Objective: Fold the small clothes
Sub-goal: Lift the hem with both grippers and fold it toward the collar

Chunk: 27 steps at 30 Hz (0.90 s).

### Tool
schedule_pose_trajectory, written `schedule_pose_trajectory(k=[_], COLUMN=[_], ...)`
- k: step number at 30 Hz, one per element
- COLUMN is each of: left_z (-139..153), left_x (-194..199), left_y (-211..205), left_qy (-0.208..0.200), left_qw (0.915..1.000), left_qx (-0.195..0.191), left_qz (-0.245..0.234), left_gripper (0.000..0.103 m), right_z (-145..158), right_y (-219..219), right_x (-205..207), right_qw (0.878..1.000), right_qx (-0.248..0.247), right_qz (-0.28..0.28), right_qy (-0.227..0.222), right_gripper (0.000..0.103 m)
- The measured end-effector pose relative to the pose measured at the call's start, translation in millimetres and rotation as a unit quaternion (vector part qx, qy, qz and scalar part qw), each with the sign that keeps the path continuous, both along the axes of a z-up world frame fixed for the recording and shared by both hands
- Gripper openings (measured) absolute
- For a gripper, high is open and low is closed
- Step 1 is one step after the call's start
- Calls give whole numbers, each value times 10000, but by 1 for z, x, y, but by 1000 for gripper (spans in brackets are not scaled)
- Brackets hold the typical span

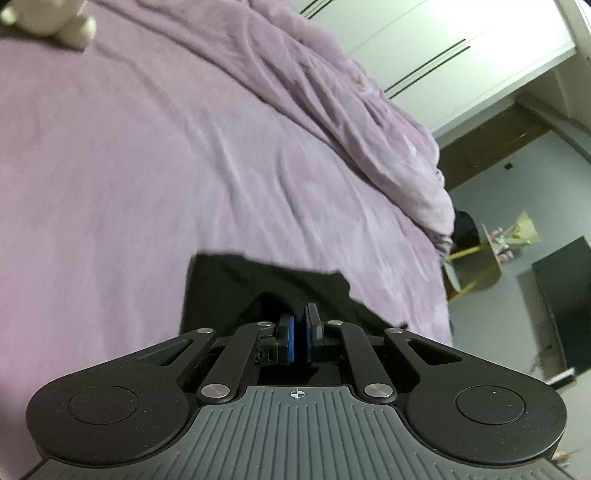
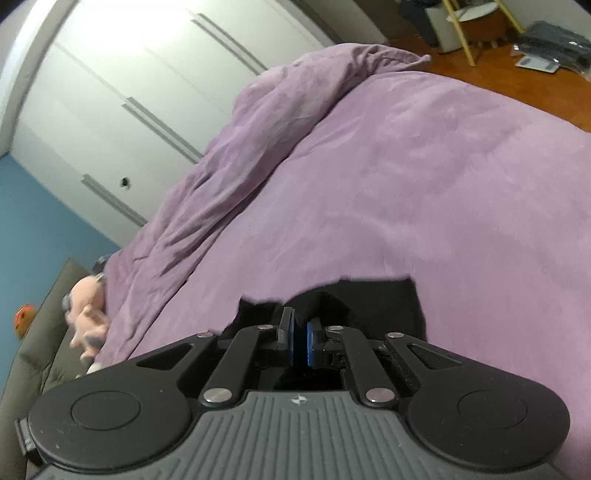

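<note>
1. Black cloth (image 1: 236,284) lies low in the L view, on the purple bed sheet (image 1: 129,177), right in front of the L gripper.
2. L gripper (image 1: 299,325) has its 2 blue pads (image 1: 291,339) pressed nearly together, w/ only a thin gap. Black cloth bunches up around the tips, and it looks pinched, but the fabric is dark so the exact grip is hard to see.
3. White plush toy (image 1: 51,18) sits at the top L corner, blurry, on the sheet, far from the cloth.
4. Bunched purple blanket (image 1: 351,122) runs along the far side of the bed, from top middle down to the R edge.
5. White closet doors (image 1: 443,48) stand behind the blanket. A small table w/ yellow legs (image 1: 476,266) and a dark box (image 1: 561,306) stand on the floor past the bed, R side.
6. In the R view, a pink plush toy (image 2: 86,306) lies at the L, at the blanket's edge, blurry. Blue wall (image 2: 40,229) and the white closet are behind it.
7. Same purple blanket (image 2: 258,147) is heaped across the middle; flat sheet (image 2: 443,192) fills the R part.
8. R gripper (image 2: 301,332) has its blue pads (image 2: 313,343) close together, w/ a fold of the black cloth (image 2: 388,299) held up between the tips. The rest of the cloth rests on the sheet.
9. Brown wood floor (image 2: 517,85) shows at the top R, past the bed.
</note>
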<state>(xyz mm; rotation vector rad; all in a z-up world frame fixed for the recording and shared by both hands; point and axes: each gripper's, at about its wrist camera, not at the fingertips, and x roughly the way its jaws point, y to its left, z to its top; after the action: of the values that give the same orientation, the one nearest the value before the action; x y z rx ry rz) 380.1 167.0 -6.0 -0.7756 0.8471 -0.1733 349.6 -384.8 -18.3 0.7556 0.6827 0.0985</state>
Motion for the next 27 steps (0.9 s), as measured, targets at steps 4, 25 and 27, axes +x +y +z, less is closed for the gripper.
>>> schedule_pose_trajectory(k=[4, 25, 27], left_z=[-3, -57, -57], left_x=[37, 9, 21], left_y=[-7, -116, -122], left_qy=[25, -470, -472], left_qw=[9993, 9501, 9456], left_qx=[223, 2907, 3059], left_qz=[285, -1032, -1001], left_gripper=[8, 32, 32], right_z=[-11, -50, -49], right_y=[3, 155, 165], right_x=[47, 63, 84], right_qw=[9993, 9431, 9397], right_qx=[-240, -2842, -2940], right_qz=[-194, 1719, 1741], right_qy=[212, 163, 119], right_gripper=[5, 22, 22])
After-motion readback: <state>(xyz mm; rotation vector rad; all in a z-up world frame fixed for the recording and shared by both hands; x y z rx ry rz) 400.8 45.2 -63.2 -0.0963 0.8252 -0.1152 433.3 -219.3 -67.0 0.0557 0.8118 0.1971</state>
